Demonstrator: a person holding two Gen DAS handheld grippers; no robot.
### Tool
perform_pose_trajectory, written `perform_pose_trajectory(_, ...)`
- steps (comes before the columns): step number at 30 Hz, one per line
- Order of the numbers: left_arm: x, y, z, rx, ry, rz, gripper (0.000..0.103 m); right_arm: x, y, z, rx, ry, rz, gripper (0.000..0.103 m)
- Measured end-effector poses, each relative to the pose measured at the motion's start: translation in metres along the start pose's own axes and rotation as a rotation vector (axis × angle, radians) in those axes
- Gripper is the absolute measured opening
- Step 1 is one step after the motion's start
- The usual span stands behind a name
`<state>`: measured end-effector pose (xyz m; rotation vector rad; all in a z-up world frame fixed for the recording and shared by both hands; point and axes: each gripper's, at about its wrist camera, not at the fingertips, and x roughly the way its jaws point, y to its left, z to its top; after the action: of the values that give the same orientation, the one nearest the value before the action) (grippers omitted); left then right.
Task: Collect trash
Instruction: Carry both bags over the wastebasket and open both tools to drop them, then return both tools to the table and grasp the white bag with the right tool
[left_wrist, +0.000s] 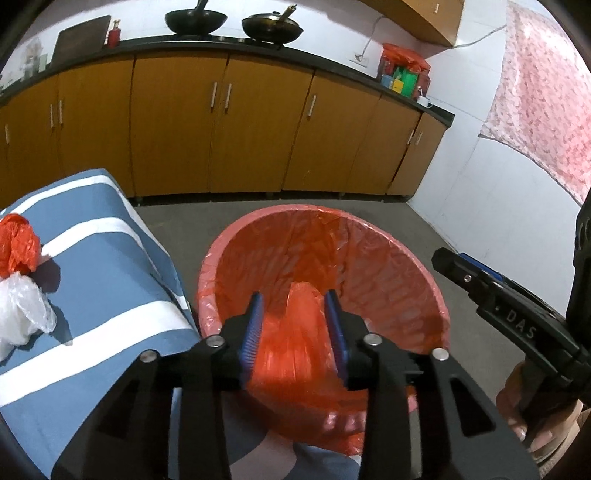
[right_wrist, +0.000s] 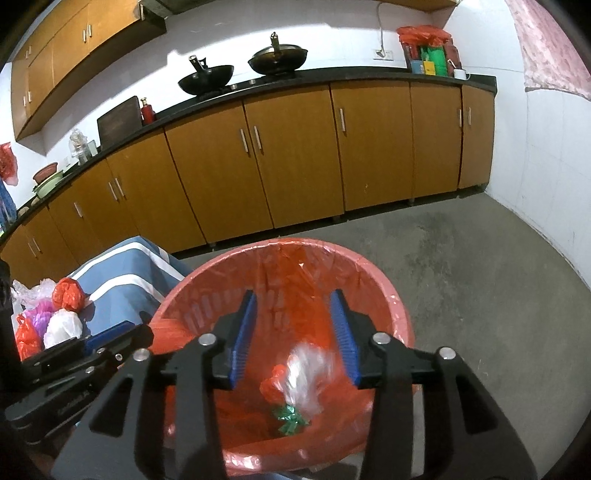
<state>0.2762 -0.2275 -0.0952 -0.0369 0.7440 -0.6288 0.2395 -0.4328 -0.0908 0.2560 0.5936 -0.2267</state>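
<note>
A pink bin lined with an orange bag stands on the floor beside the table. My left gripper hangs over its mouth, open. A blurred orange plastic bag lies loose between the blue pads, with a gap at its left side. My right gripper is also over the bin, open, with nothing between its pads. Below it a blurred clear plastic bag is inside the bin, beside a small orange bag and a green crumpled wrapper.
A table under a blue and white striped cloth stands left of the bin. On it lie an orange bag, a white bag and more bags. Brown cabinets line the far wall. Grey floor lies to the right.
</note>
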Motion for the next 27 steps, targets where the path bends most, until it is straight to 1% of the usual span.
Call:
perform_pose_trajectory(2, -0.006, 0.003, -0.002, -0.007, -0.008, 0.008, 0.039, -0.001, 0.001, 0.000, -0.001, -0.001, 0.001, 0.045)
perform_pose_trajectory(4, -0.014, 0.008, -0.004, -0.008, -0.024, 0.029, 0.044, -0.005, 0.003, -0.002, -0.012, -0.006, 0.001, 0.048)
perform_pose_trajectory(6, -0.028, 0.015, -0.008, -0.013, -0.046, 0.065, 0.048, -0.009, 0.007, -0.002, -0.024, -0.013, 0.002, 0.051)
perform_pose_trajectory(8, -0.044, 0.024, -0.012, -0.025, -0.070, 0.100, 0.053, -0.014, 0.012, -0.002, -0.038, -0.018, 0.006, 0.056)
perform_pose_trajectory(10, -0.061, 0.032, -0.018, -0.030, -0.095, 0.136, 0.060, -0.020, 0.020, -0.003, -0.053, -0.022, 0.019, 0.058)
perform_pose_trajectory(14, -0.096, 0.054, -0.031, -0.034, -0.132, 0.217, 0.065, -0.028, 0.041, -0.004, -0.085, -0.023, 0.052, 0.063)
perform_pose_trajectory(16, -0.113, 0.065, -0.038, -0.039, -0.147, 0.253, 0.069, -0.032, 0.055, -0.006, -0.103, -0.022, 0.079, 0.065)
perform_pose_trajectory(20, -0.151, 0.090, -0.055, -0.052, -0.185, 0.351, 0.073, -0.039, 0.085, -0.012, -0.146, -0.012, 0.132, 0.069)
perform_pose_trajectory(24, -0.184, 0.115, -0.071, -0.063, -0.207, 0.451, 0.076, -0.045, 0.124, -0.019, -0.194, 0.004, 0.193, 0.070)
perform_pose_trajectory(27, -0.213, 0.142, -0.085, -0.102, -0.227, 0.526, 0.078, -0.048, 0.154, -0.024, -0.215, 0.018, 0.243, 0.070)
